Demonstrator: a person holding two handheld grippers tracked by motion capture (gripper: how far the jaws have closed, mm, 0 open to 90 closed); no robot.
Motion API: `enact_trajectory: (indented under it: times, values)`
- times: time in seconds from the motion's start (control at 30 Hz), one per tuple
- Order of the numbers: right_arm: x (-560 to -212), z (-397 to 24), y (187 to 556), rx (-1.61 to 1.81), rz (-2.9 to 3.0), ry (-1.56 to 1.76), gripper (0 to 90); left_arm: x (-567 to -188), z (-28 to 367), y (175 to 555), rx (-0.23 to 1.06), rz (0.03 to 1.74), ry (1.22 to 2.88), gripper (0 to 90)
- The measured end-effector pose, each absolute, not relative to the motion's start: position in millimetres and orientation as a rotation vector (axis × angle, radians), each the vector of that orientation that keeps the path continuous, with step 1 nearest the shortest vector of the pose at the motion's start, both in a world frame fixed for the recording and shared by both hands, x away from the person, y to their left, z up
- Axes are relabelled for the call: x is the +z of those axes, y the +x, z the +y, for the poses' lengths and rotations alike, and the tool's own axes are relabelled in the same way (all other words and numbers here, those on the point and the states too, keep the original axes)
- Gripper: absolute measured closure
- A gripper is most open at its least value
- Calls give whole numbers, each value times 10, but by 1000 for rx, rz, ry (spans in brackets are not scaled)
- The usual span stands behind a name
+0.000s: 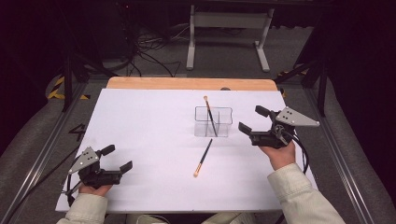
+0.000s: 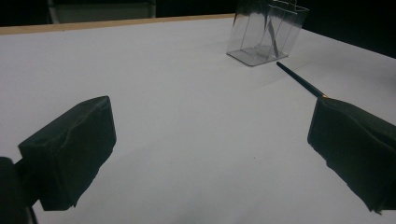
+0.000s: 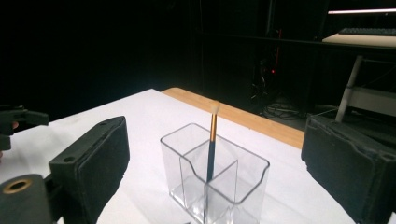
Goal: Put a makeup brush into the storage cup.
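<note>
Two brushes: one in holder, one on table.

A dark room: grey floor, tangled cables, and a white table frame beyond.

Each black hand-held gripper, left and right, has two blocky padded jaws, a grey three-cornered plate on top and a trailing black cable. Pale cream sleeves cover both forearms.
</note>
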State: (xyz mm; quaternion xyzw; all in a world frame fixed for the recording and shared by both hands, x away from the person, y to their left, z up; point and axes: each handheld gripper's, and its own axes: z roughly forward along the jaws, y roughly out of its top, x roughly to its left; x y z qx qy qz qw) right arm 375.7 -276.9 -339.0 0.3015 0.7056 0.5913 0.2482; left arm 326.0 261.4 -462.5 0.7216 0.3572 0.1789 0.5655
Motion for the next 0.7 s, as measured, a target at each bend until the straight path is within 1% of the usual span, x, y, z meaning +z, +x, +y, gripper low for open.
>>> enact_trajectory:
  times: [0.43,0.7]
  values:
    - [-3485,-2983,3539,1603,1943,788,75,-4627,2605,3263,420,846,1694,17]
    - [-3560,-3083,3471,1619,1969,780,62,-4621,2598,3243,421,834,1703,17]
